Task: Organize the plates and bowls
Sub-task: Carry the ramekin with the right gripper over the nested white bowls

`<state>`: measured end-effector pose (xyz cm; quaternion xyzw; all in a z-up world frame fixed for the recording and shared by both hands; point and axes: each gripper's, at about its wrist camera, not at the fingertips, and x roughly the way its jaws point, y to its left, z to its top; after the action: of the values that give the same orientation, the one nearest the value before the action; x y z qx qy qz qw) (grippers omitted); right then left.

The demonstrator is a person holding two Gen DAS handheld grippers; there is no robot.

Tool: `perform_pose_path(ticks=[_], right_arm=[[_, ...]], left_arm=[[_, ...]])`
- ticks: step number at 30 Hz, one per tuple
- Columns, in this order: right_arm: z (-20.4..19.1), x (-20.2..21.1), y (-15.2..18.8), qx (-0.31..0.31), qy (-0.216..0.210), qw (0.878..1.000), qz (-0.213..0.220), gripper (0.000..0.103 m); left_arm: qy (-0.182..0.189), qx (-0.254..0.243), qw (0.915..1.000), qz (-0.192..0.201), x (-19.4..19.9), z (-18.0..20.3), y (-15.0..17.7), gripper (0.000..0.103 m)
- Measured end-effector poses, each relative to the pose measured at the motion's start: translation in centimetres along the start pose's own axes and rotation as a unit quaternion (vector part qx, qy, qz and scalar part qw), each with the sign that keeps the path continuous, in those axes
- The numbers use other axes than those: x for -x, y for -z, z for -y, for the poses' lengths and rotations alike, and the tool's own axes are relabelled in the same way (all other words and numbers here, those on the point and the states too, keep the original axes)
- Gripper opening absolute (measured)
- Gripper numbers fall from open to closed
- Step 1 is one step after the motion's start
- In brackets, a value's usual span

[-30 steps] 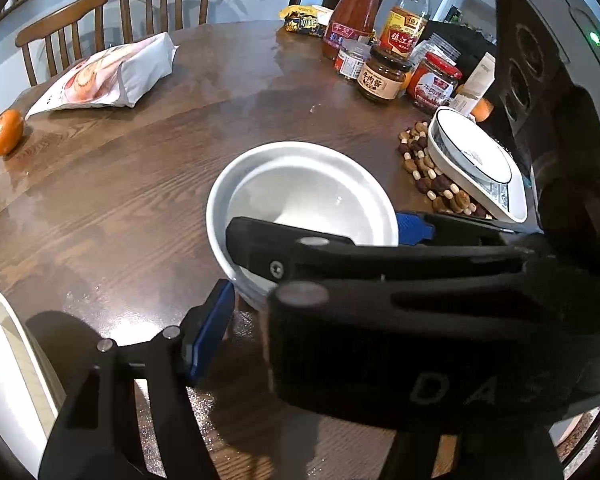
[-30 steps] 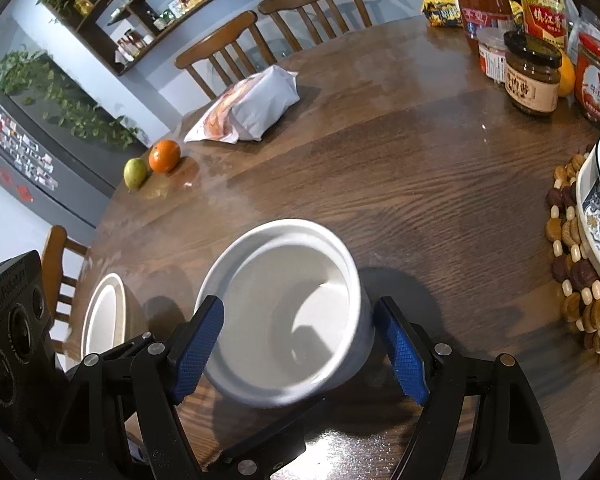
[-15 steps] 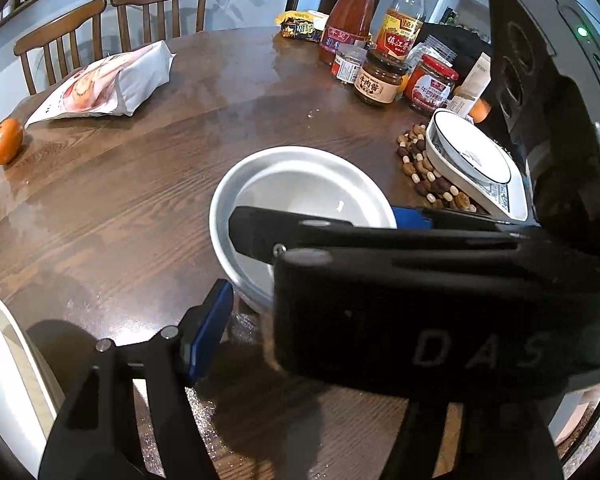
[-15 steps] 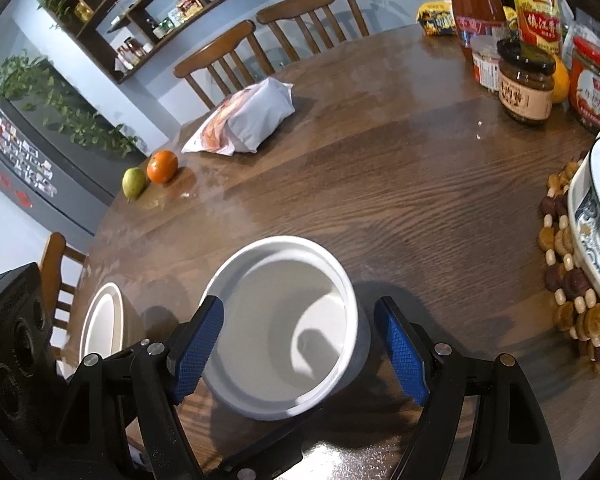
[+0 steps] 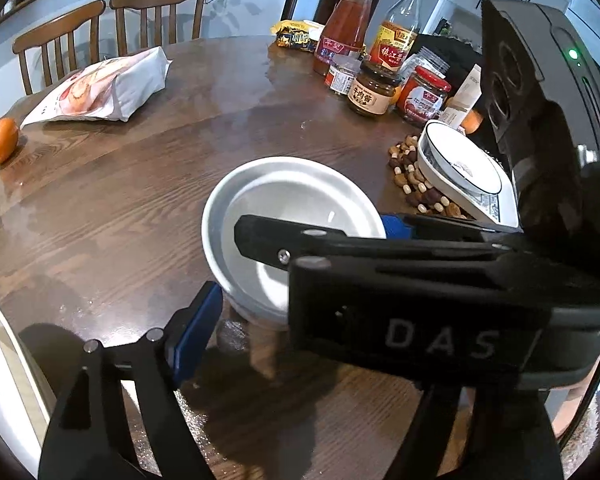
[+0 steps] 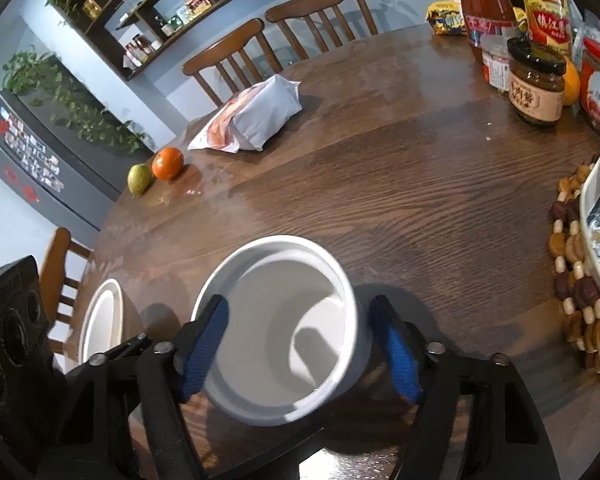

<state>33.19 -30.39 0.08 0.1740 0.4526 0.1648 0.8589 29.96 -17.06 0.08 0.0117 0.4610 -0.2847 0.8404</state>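
Note:
A deep white bowl (image 6: 284,328) stands on the brown table between the blue pads of my right gripper (image 6: 300,350); the pads sit at its two sides, and contact is hard to tell. The same bowl shows in the left wrist view (image 5: 292,216), partly behind the right gripper's black body (image 5: 420,300). Only one blue finger (image 5: 194,332) of my left gripper shows, beside the bowl. A white plate (image 6: 100,324) lies at the table's left edge, also in the left wrist view (image 5: 4,380). A patterned dish (image 5: 464,172) sits on a beaded mat.
Jars and sauce bottles (image 5: 380,80) crowd the far right. A white snack bag (image 6: 256,116), an orange (image 6: 168,163) and a green fruit (image 6: 139,178) lie at the far left. Wooden chairs (image 6: 236,56) stand behind the table. The beaded mat (image 6: 580,280) is at right.
My right gripper's pads have closed in from well apart to the bowl's sides. The view has drawn slightly back from the table.

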Motion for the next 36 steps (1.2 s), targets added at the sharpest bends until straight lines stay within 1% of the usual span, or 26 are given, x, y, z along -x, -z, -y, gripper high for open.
perform_pose_path(ticks=[4,7,10,14,18,22,28,32,36], right_arm=[[0.0,-0.1,0.0,0.003,0.001,1.0,0.001,0.066],[-0.3,-0.2,0.0,0.009,0.004,1.0,0.0,0.065],[-0.7,-0.3,0.1,0.021,0.015,1.0,-0.003,0.062],[-0.7,-0.3,0.1,0.019,0.011,1.0,-0.004,0.062],[-0.7,-0.4,0.1,0.023,0.017,1.0,-0.003,0.061],[-0.8,-0.3,0.1,0.022,0.028,0.999,-0.004,0.057],[-1.0,-0.2,0.1,0.02,0.028,0.999,-0.005,0.057],[-1.2,0.3,0.2,0.021,0.028,0.999,0.002,0.057],[-1.5,0.8,0.2,0.023,0.026,0.999,0.009,0.057]], left_arm=[[-0.001,0.003,1.0,0.001,-0.2,-0.1,0.0,0.078],[-0.009,0.004,1.0,0.0,-0.4,-0.3,-0.1,0.077],[-0.012,0.007,0.9999,-0.001,-0.4,-0.5,-0.1,0.076],[-0.012,0.011,0.9999,-0.001,-0.4,-0.6,-0.1,0.075],[-0.016,0.009,0.9998,-0.001,-0.4,-0.6,-0.1,0.074],[-0.015,0.013,0.9998,-0.006,-0.3,-0.8,0.0,0.074],[-0.016,0.012,0.9998,-0.006,0.1,-0.6,0.0,0.074],[-0.015,0.01,0.9998,-0.002,0.6,-0.5,-0.1,0.074],[-0.023,0.006,0.9997,0.003,1.1,-0.2,-0.1,0.074]])
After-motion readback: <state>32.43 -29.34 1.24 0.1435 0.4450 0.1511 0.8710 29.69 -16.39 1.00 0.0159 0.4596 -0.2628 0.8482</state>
